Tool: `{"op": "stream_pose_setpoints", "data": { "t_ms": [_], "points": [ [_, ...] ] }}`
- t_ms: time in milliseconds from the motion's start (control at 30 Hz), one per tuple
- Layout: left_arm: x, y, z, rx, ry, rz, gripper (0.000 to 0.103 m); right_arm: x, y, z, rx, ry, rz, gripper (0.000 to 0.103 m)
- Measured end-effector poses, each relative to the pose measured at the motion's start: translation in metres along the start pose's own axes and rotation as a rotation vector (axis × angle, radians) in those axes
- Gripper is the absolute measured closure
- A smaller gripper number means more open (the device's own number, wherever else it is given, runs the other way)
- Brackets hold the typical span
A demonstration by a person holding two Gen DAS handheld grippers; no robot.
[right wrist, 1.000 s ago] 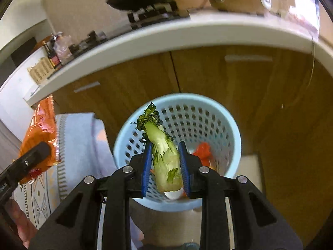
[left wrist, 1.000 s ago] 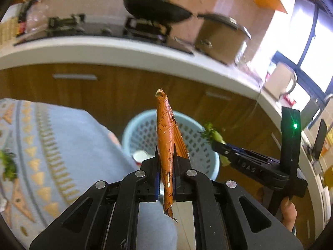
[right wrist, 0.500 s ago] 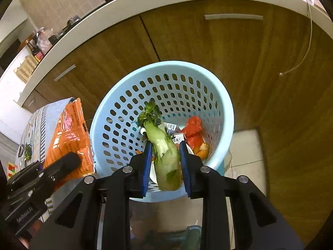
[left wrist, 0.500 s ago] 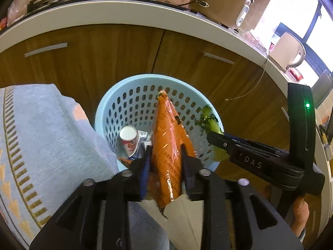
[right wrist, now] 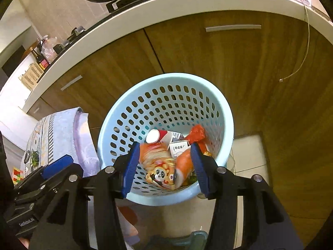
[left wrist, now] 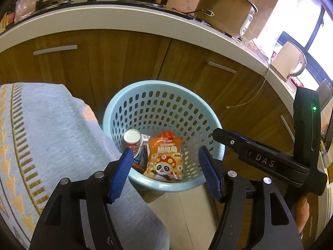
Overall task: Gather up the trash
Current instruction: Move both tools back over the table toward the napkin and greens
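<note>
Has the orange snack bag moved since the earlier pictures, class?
Yes. The orange snack bag has dropped from the left gripper, now open, down into the blue basket, beside the paper cup.

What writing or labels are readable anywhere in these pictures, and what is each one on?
"DAS": on the right gripper, seen from the left wrist camera.
"GenRobot.AI", small: on the left gripper, seen from the right wrist camera.
Orange panda snack bag in the basket: Chinese characters, too small to read.
White box: print too blurred to read.
</note>
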State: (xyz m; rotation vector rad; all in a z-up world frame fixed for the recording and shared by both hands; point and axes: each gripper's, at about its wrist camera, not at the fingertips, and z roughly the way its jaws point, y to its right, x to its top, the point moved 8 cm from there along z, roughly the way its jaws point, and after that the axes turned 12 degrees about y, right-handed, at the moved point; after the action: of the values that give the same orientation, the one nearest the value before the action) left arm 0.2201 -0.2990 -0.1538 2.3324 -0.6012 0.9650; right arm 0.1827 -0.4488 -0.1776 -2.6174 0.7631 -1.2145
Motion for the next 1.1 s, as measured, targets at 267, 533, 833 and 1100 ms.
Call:
{"op": "stream_pose_setpoints", "data": {
  "t_ms": [267, 533, 833, 1100],
  "points": [
    [0.006, -0.017, -0.038, 0.025, 0.078, -0.029, 0.040, 0.005, -0.036, -0.017, 0.049, 0.045, -0.063, 0.056],
    [0.011, -0.068, -0.106, 0.123, 0.207, -0.108, 0.040, 0.006, -0.104, -0.033, 0.138, 0.079, -0.173, 0.056],
    [-0.006, -0.173, -0.190, 0.448, 0.286, -0.211, 0.040, -0.013, -0.211, -0.033, 0.277, 0.057, -0.321, 0.056],
    [-0.023, -0.234, -0.206, 0.547, 0.234, -0.256, 0.040, -0.046, -0.292, -0.014, 0.365, -0.005, -0.438, 0.056]
  ]
}}
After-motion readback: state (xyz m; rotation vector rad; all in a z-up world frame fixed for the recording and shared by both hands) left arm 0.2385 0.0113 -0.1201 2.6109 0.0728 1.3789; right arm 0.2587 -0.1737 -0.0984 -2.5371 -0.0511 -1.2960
